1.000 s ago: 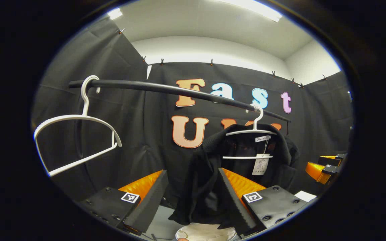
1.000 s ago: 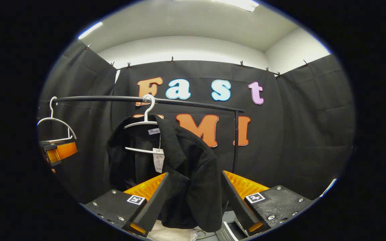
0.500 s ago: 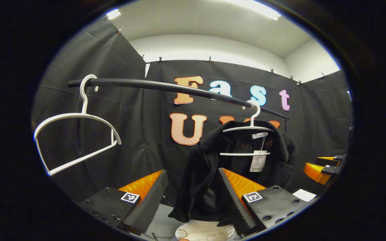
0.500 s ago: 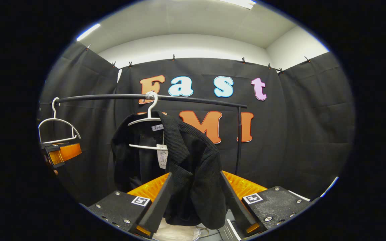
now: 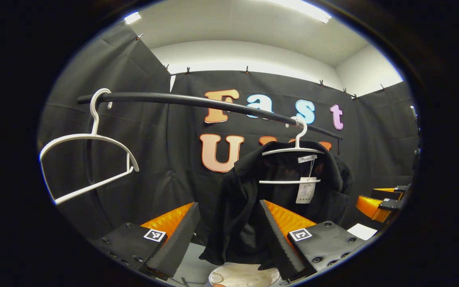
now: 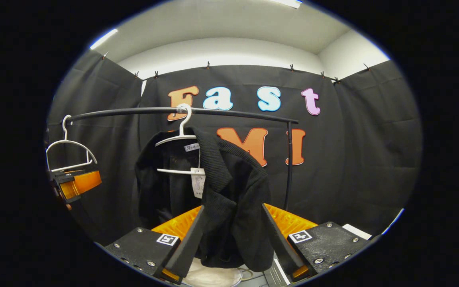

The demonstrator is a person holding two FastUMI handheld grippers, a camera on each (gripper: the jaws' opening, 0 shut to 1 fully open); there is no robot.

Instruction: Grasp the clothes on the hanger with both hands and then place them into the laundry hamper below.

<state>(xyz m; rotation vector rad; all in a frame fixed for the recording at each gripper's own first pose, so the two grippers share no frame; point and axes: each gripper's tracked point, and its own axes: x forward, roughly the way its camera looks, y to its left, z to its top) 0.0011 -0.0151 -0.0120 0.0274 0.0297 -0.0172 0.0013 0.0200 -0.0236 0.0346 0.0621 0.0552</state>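
Observation:
A black garment (image 5: 245,207) hangs on a white hanger (image 5: 293,150) from the black rail (image 5: 197,101). My left gripper (image 5: 227,243) is open, and the garment's left shoulder drapes in the wide gap between its fingers, pressed by neither. In the right gripper view the same garment (image 6: 229,199) on its hanger (image 6: 175,138) hangs between the spread fingers of my open right gripper (image 6: 231,245). Below, a white hamper rim (image 5: 245,276) peeks out under the cloth, and also the hamper (image 6: 209,277). Each gripper shows at the other view's edge: right gripper (image 5: 381,201), left gripper (image 6: 74,185).
An empty white hanger (image 5: 86,159) hangs at the rail's left end, also seen as the empty hanger (image 6: 68,153). The rail's upright post (image 6: 289,167) stands right of the garment. A white sheet (image 5: 363,231) lies low at the right.
Both grippers have crept slightly closer to the garment, which looks a bit larger in the right gripper view. Both stay open.

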